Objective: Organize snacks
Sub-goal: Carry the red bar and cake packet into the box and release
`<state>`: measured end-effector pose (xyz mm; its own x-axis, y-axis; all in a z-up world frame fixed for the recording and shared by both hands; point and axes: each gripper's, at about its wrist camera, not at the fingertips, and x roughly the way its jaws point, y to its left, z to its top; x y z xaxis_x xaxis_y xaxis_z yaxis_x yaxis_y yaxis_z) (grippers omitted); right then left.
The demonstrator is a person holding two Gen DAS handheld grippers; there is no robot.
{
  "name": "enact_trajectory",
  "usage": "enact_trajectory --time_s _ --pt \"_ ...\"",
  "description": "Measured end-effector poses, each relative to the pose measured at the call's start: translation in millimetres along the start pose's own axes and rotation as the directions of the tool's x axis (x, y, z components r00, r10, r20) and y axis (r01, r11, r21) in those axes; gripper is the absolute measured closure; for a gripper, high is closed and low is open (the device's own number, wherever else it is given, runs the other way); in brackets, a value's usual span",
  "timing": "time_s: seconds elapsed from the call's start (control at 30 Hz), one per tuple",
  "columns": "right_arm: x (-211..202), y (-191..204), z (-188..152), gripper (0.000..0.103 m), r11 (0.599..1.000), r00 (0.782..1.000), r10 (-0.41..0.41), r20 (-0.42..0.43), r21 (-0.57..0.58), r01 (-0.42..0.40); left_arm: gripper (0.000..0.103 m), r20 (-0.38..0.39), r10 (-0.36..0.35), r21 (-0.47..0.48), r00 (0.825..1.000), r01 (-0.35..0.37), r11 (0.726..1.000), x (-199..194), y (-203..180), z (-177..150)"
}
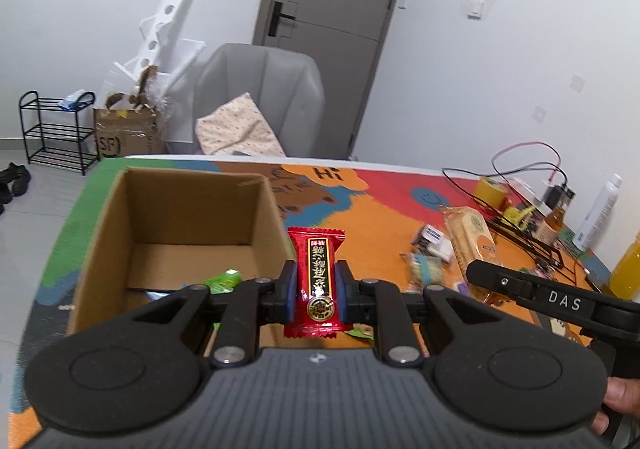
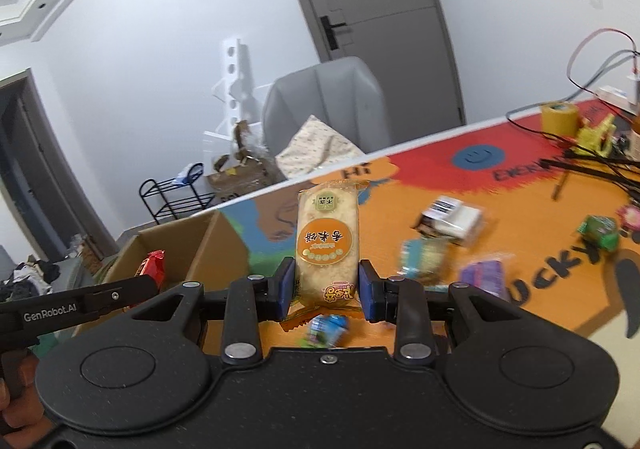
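Observation:
My left gripper [image 1: 316,283] is shut on a red candy packet [image 1: 318,277], held above the table beside the right wall of an open cardboard box [image 1: 120,205]. The box holds a green packet [image 1: 224,281]. My right gripper [image 2: 326,289] is shut on a tan rice-cracker packet [image 2: 327,241], lifted above the table to the right of the box [image 2: 200,245]. The cracker packet also shows in the left wrist view [image 1: 472,241], and the red packet in the right wrist view [image 2: 154,269].
Loose snacks lie on the colourful mat: a white-and-black packet [image 2: 450,219], a teal packet [image 2: 424,257], a purple one [image 2: 484,277], a green one [image 2: 598,231]. Yellow tape [image 2: 560,117], wires and bottles [image 1: 600,209] crowd the far right. A grey chair [image 1: 260,97] stands behind the table.

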<state>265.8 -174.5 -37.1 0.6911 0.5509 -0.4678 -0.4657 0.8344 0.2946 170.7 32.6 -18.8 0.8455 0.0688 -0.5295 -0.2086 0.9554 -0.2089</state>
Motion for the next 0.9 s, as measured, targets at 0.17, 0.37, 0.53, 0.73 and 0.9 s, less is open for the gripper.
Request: enact_trajectory --time_s 0.17,0.37,0.53,0.73,0.9 --pt "7 20 3 0.072 0.999 0.999 0.041 -0.004 -0.022 -0.041 0.084 0.018 0.035 -0.021 0.999 -0.034 0.999 -8 16 6" --pt "16 41 4 0.072 0.996 0.997 0.074 -0.015 -0.053 -0.074 0.084 0.024 0.067 -0.055 0.997 -0.066 0.996 -13 36 6" --pt "22 55 2 0.072 0.993 0.996 0.09 -0.026 -0.068 -0.092 0.084 0.019 0.092 -0.083 0.996 -0.09 0.992 -16 54 6" --pt "30 75 2 0.072 0.989 0.993 0.113 -0.038 -0.096 -0.116 0.084 0.001 0.117 -0.126 0.993 -0.116 0.985 -15 74 3" --pt "36 94 -1 0.072 0.984 0.99 0.135 -0.049 -0.111 -0.14 0.08 0.001 0.133 -0.137 0.991 -0.132 0.982 -20 86 3"
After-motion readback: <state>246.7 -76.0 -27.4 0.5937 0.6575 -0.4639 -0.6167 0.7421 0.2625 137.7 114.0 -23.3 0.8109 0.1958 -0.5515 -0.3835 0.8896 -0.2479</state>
